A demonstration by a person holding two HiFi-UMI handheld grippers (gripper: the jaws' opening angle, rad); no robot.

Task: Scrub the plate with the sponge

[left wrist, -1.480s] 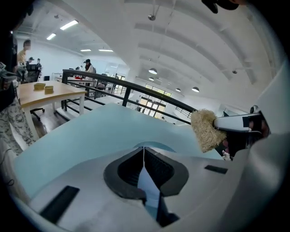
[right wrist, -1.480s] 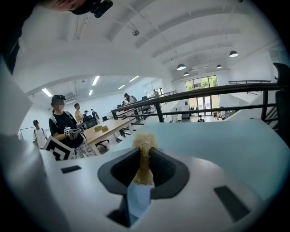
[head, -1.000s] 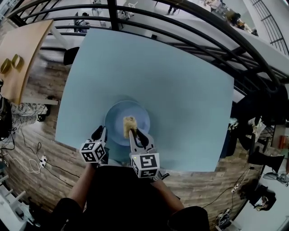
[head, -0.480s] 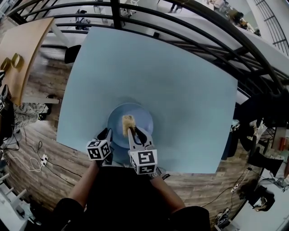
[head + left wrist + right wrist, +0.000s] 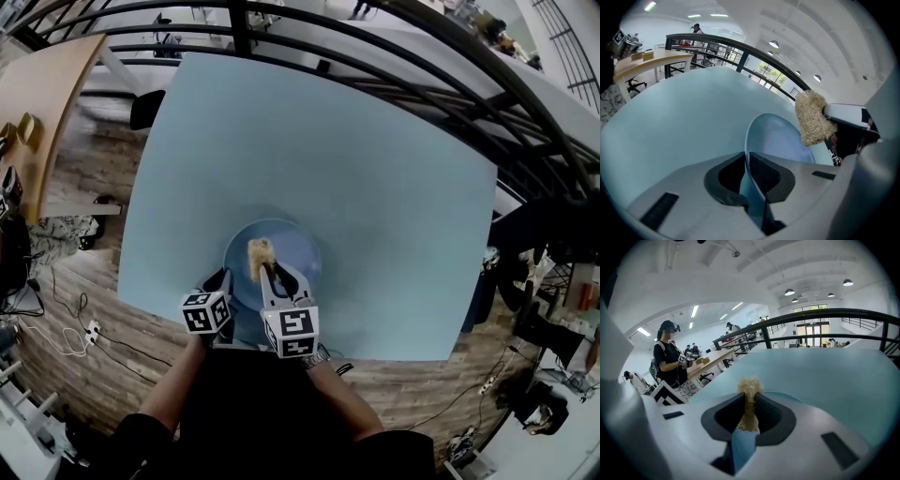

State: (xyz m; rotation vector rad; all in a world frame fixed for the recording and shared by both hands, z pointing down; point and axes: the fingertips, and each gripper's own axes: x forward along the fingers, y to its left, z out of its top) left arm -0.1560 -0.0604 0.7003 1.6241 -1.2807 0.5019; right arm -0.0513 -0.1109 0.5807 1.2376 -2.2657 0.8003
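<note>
1. A pale blue table fills most of the head view. A dark metal railing curves past its far edge and wood-plank floor shows around it.
2. The round blue plate sits on the near part of this table, close to the front edge and directly ahead of the person.
3. The sponge, a tan, fibrous tuft, is over the plate's left-centre area. From these views I cannot tell whether it presses on the surface or sits just above it.
4. The right gripper reaches in over the plate's near rim. Its jaws are clamped on the sponge, whose frayed top sticks out beyond the tips in the right gripper view.
5. The left gripper is at the plate's near-left edge, just beside the right one. Its jaws are closed on the plate's rim, with the thin blue edge running between the two black pads.
6. The marker cubes of the two grippers sit side by side at the table's front edge.
7. Farther out, a light wooden desk stands to the far left. In the right gripper view a person in dark clothes stands beside it.
</note>
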